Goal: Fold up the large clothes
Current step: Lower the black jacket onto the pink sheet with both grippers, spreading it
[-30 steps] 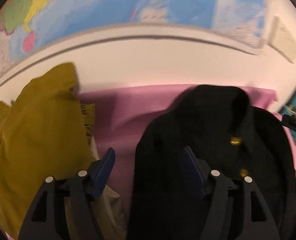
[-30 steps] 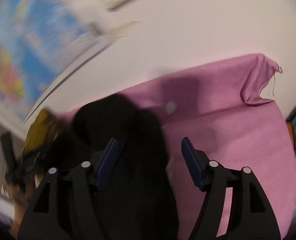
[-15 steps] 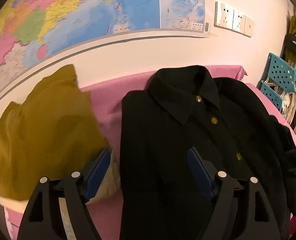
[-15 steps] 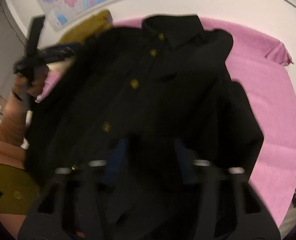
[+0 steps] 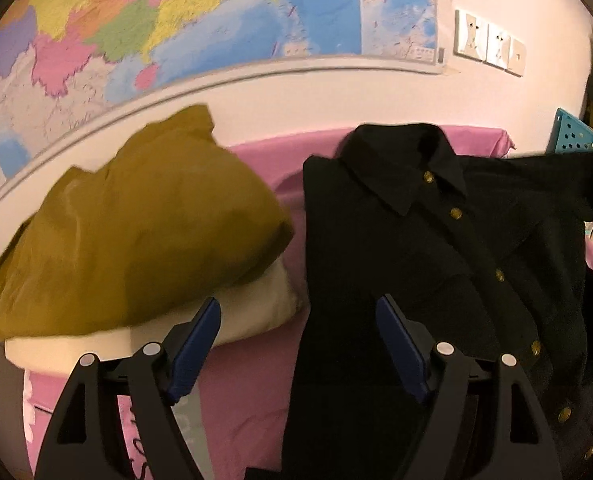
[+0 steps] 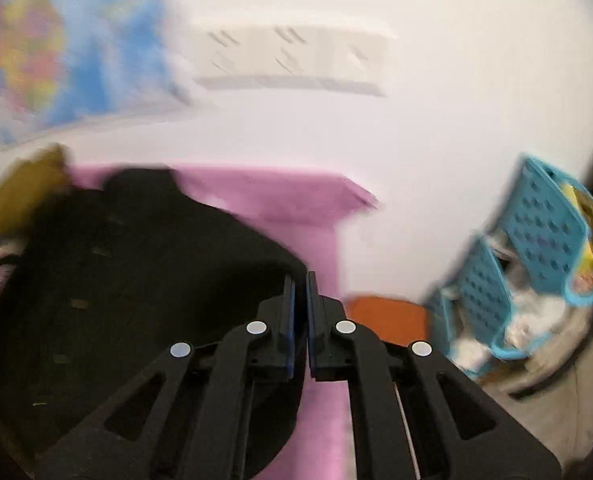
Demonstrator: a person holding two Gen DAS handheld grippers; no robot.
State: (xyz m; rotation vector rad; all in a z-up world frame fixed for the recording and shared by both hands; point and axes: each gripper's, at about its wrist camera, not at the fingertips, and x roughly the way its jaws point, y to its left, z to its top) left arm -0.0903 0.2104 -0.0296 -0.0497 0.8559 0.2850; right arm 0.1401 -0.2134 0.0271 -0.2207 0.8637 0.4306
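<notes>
A black button-up shirt (image 5: pixel 436 264) with gold buttons lies collar-up on the pink cloth (image 5: pixel 256 380). My left gripper (image 5: pixel 296 344) is open and empty, hovering over the shirt's left edge. In the blurred right wrist view, my right gripper (image 6: pixel 300 284) is shut at the right edge of the black shirt (image 6: pixel 136 280); the cloth seems pinched between the pads, and that side shows lifted in the left wrist view (image 5: pixel 568 168).
A folded mustard garment (image 5: pixel 136 232) lies on a white one (image 5: pixel 248 312) at the left. Blue baskets (image 6: pixel 536 240) stand on the floor at the right. A wall map (image 5: pixel 176 20) and wall sockets (image 5: pixel 488 44) are behind.
My right gripper went from open above the shirt to shut at its right edge and swung right. My left gripper pulled back a little; the shirt now lies spread out.
</notes>
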